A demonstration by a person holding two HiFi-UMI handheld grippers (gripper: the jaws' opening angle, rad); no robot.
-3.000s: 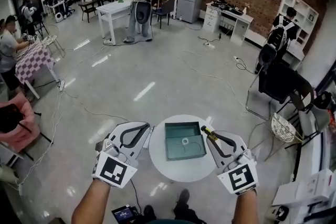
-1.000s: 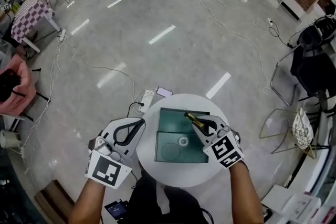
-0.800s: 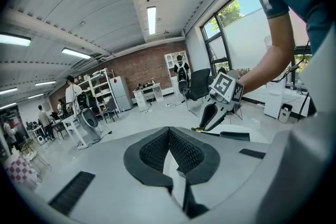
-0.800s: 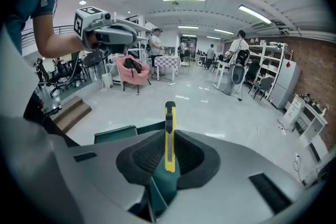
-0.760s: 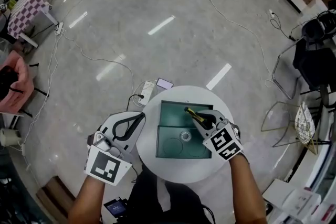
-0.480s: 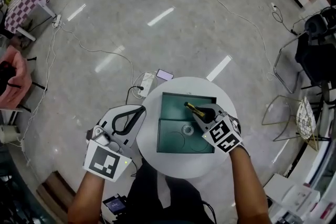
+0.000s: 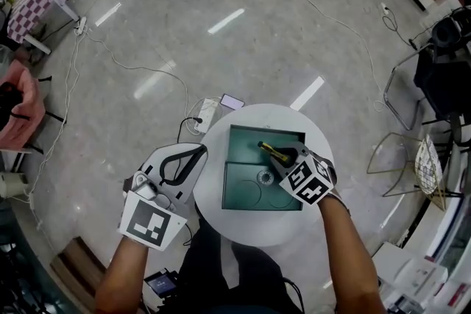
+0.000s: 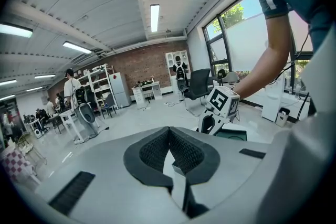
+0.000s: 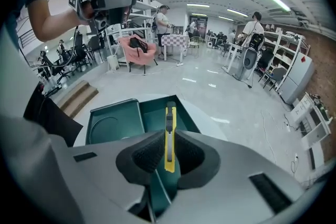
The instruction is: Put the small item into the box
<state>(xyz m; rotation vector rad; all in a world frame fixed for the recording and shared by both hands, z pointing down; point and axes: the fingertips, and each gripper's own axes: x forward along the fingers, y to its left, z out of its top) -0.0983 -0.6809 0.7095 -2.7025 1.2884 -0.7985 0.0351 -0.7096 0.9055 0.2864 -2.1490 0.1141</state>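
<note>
My marker cube is covering most of my right gripper [image 7: 284,156] in the head view, and no view is showing whether the yellow utility knife [image 9: 169,118] is touching the box floor. A small pale ring [image 7: 265,176] is sitting at the fold between the green box [image 7: 246,143] and its open lid [image 7: 243,195]; I cannot make out what it is. The box is lying on a round white table [image 7: 250,228], with glossy grey floor [image 7: 243,48] and trailing cables all around. Only the right gripper view is showing the pads clenching the knife, its front end reaching out above the box's deep half. Only the left gripper view is showing my left gripper [image 8: 169,131] pressed closed on nothing; the head view is placing it beside the table's left edge.
</note>
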